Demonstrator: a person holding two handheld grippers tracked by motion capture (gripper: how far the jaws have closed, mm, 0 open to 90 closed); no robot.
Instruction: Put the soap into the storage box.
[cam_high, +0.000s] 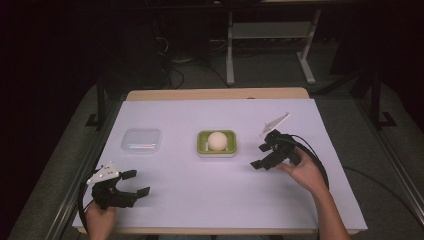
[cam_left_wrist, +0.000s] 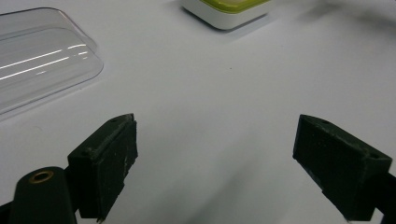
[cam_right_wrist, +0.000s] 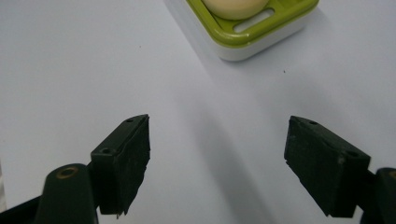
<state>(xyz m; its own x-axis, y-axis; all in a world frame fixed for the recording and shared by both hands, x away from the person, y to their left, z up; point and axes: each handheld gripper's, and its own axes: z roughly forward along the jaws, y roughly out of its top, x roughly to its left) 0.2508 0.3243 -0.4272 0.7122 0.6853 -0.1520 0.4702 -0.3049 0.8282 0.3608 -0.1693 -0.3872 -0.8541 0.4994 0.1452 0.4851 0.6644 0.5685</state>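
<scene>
Both claws wide, nothing held
Soap (cam_high: 217, 141) sits in the dish (cam_high: 202, 145) mid-table; right claw (cam_high: 261, 155) is nearest, left claw (cam_high: 136, 183) near the lid (cam_high: 141, 140). Approach level, centring the jaws before closing gently.

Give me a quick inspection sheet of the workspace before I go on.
Surface: white sheet over a wooden table, clean.
Job's things: green dish at centre with a pale ball in it; clear lid lying apart to its left.
Clutter: nothing seen.
Grippers: left gripper open near the front edge, holding nothing; right gripper open beside the dish, holding nothing.
Cables: black cable loops from the right gripper.
Surroundings: dark room, grey floor, white frame legs behind the table.
</scene>
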